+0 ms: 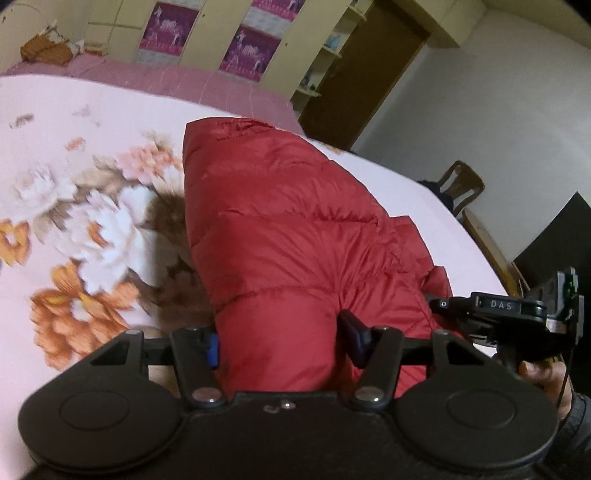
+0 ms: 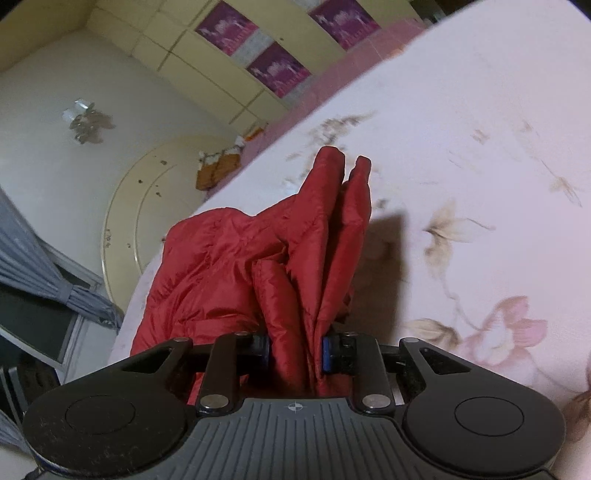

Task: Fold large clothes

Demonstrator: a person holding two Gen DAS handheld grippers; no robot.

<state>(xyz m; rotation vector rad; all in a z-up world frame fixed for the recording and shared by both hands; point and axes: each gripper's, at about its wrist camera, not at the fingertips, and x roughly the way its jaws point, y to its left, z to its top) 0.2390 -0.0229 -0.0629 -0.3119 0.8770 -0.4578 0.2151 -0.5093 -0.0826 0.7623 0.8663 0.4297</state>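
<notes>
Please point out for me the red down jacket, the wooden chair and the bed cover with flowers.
red down jacket [image 1: 280, 229]: left wrist view, on its quilted middle panel.
wooden chair [image 1: 463, 182]: left wrist view, on its curved backrest.
bed cover with flowers [image 2: 480, 110]: right wrist view, on a pale bare part.

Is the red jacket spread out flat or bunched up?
Bunched up: the red jacket rises off the bed in gathered folds, pinched by both grippers.

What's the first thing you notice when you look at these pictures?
A big puffy red jacket lies on a pink bedspread printed with large flowers. The left gripper and the right gripper each pinch a bunch of it. Behind the bed, purple pictures decorate the yellow cupboard doors.
</notes>
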